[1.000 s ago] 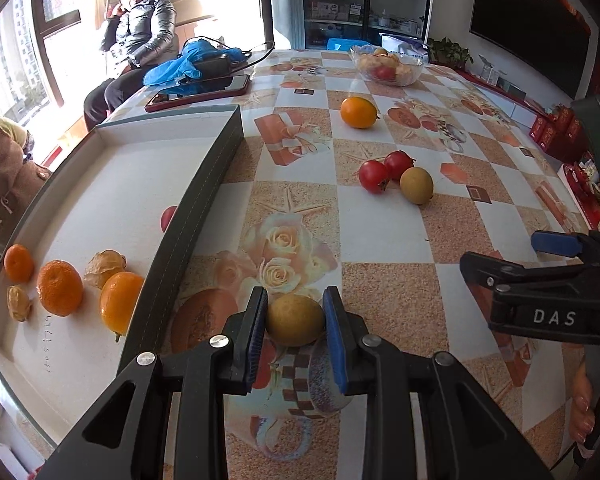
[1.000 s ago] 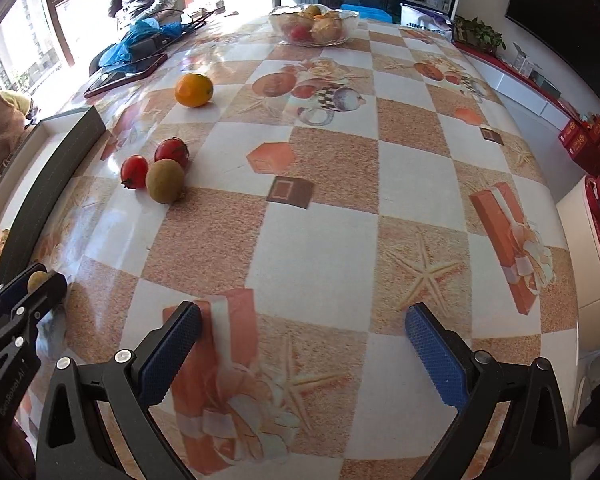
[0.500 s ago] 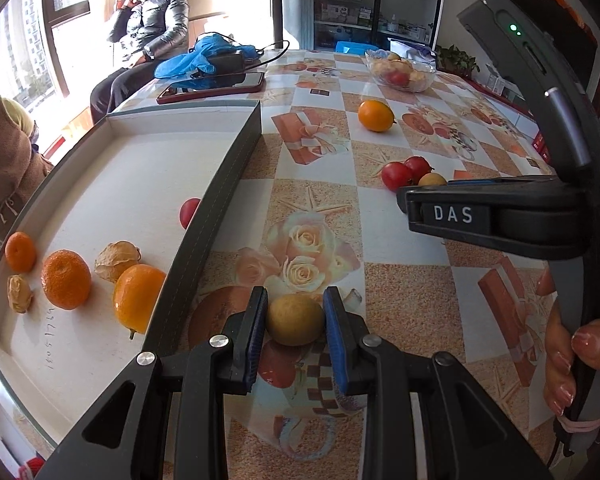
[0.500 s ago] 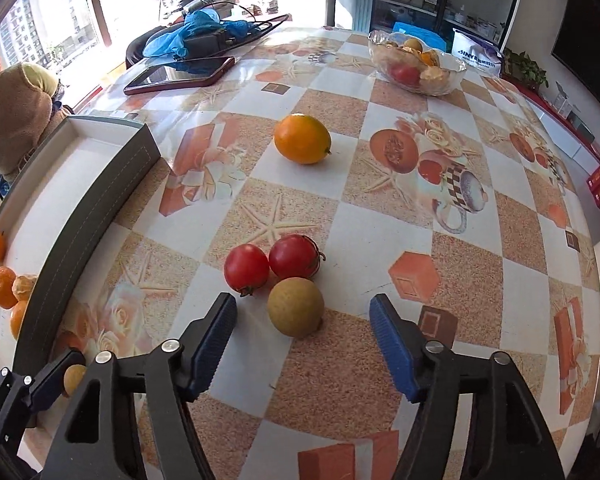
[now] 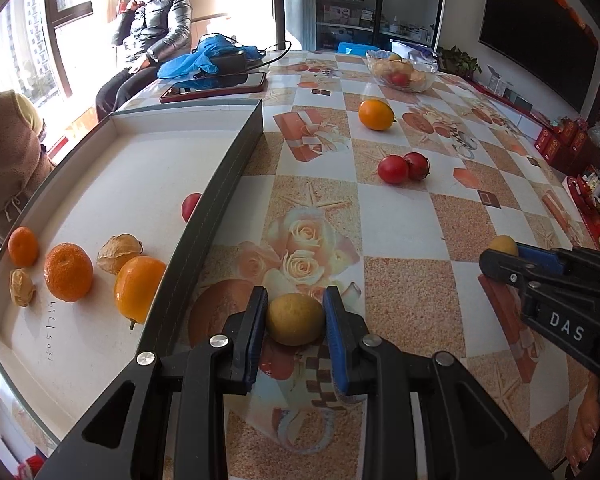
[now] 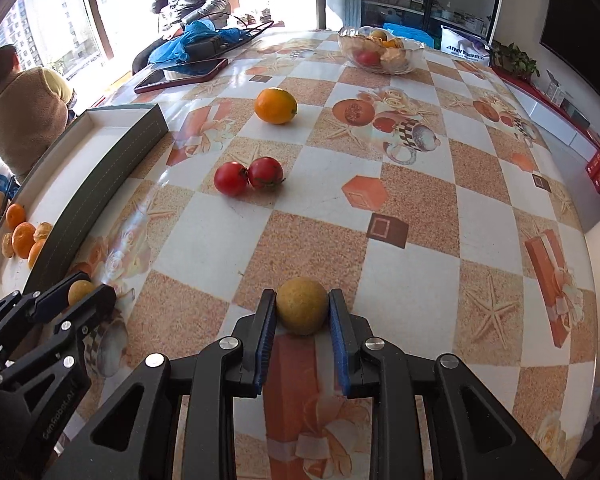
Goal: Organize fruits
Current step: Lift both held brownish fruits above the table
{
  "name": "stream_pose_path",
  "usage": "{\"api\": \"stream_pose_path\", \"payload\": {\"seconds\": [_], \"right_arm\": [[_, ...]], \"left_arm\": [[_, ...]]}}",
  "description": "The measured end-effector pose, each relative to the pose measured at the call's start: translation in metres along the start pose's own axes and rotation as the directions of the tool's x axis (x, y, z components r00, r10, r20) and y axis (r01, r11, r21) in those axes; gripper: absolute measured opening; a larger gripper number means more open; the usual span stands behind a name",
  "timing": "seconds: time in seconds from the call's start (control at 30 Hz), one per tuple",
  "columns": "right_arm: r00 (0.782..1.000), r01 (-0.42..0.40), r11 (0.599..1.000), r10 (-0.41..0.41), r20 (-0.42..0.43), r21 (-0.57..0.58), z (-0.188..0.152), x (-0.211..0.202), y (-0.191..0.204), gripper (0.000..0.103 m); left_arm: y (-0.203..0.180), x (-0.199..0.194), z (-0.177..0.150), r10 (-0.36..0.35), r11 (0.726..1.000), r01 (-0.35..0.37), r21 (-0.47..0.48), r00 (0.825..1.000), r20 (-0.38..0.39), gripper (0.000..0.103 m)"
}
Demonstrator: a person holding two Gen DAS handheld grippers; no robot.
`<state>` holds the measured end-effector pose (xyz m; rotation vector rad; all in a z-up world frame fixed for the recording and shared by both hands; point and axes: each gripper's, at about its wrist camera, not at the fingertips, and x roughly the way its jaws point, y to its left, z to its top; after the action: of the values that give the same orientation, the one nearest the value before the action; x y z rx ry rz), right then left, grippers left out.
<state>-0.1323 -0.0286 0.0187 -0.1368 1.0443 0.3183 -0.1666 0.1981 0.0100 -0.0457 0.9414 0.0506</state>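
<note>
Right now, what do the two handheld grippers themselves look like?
Both are matte black plastic with silver screw heads and ridged blue pads on the jaws. The right gripper carries white "DAS" lettering on its side; the left gripper has faint lettering I can't read.

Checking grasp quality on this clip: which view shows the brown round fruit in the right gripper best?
The right wrist view: the brown round fruit sits centred and unobstructed, pinched in the right gripper. In the left wrist view only a sliver of its top shows at the right edge, behind that gripper's finger.
</note>
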Motion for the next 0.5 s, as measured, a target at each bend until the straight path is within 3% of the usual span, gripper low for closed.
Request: {"api": "stream_pose_path", "payload": {"seconds": [0.5], "right_arm": [[0.999,0.023,0.999,-0.022,0.025,-0.025,-0.018,-0.01,-0.002,0.027]], "left_arm": [[-0.002,-0.002,-0.003,0.008,1.0,-0.008,0.007,1.0,0.001,0.031]]}}
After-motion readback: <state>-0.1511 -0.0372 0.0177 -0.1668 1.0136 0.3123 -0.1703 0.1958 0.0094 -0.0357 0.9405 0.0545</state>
